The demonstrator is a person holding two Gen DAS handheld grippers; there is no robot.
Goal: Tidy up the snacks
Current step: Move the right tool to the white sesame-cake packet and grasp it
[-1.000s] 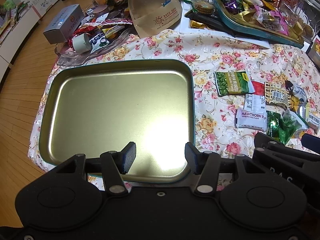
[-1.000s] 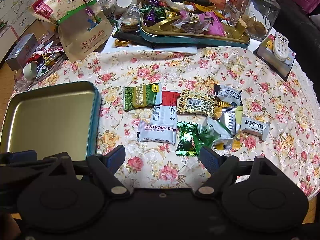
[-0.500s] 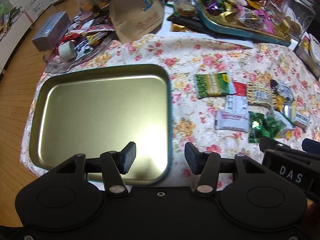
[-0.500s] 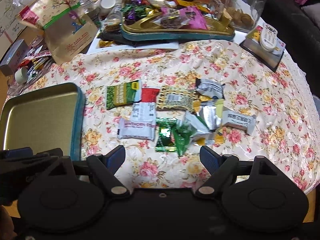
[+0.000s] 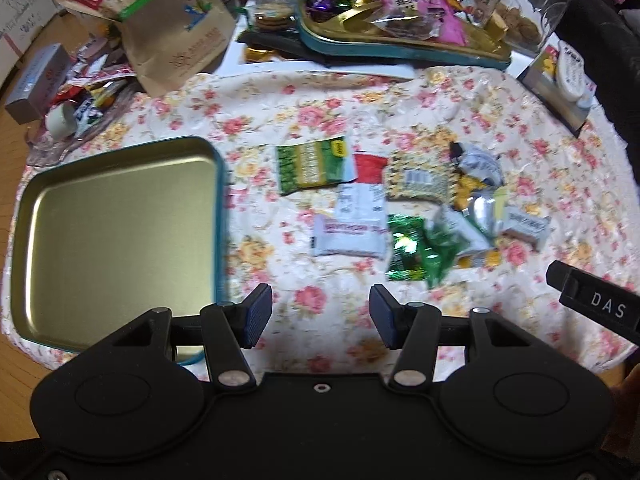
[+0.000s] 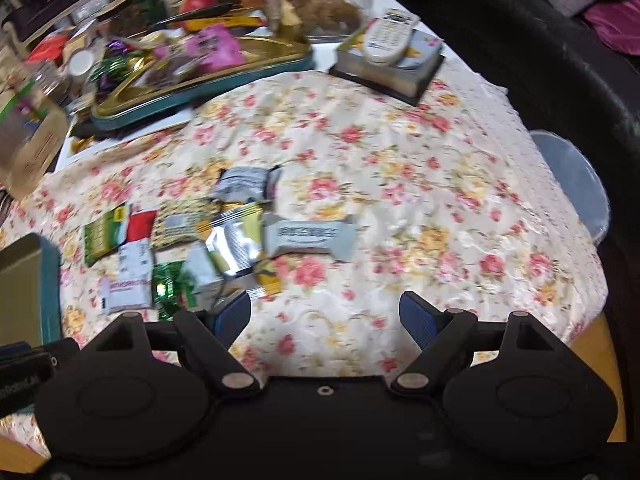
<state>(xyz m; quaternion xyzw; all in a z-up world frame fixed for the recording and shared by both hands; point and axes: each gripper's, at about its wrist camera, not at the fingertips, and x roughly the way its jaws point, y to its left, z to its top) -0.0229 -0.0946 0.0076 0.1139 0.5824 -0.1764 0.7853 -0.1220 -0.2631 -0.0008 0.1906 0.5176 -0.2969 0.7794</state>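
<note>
An empty gold tin tray [image 5: 116, 236] with a teal rim lies at the left of the floral tablecloth; its corner [image 6: 24, 276] shows in the right wrist view. Several snack packets lie in a loose pile mid-table: a green pea packet [image 5: 312, 164], a white hawthorn bar [image 5: 348, 234], a crumpled green wrapper [image 5: 420, 252], a grey bar [image 6: 312, 236] and a silver-yellow packet [image 6: 236, 240]. My left gripper [image 5: 320, 316] is open above bare cloth, short of the hawthorn bar. My right gripper [image 6: 326, 318] is open and empty, right of the pile.
A second teal tray [image 5: 400, 46] heaped with sweets stands at the back, with a brown paper bag [image 5: 176, 28], a glass jar [image 5: 528, 4] and a remote on a book [image 6: 390, 54]. A black sofa [image 6: 560, 60] curves round the table's right edge.
Both grippers have swung to the right. The left one has left the tray and now faces the snack pile. The right one has moved past the pile toward the table's right side.
</note>
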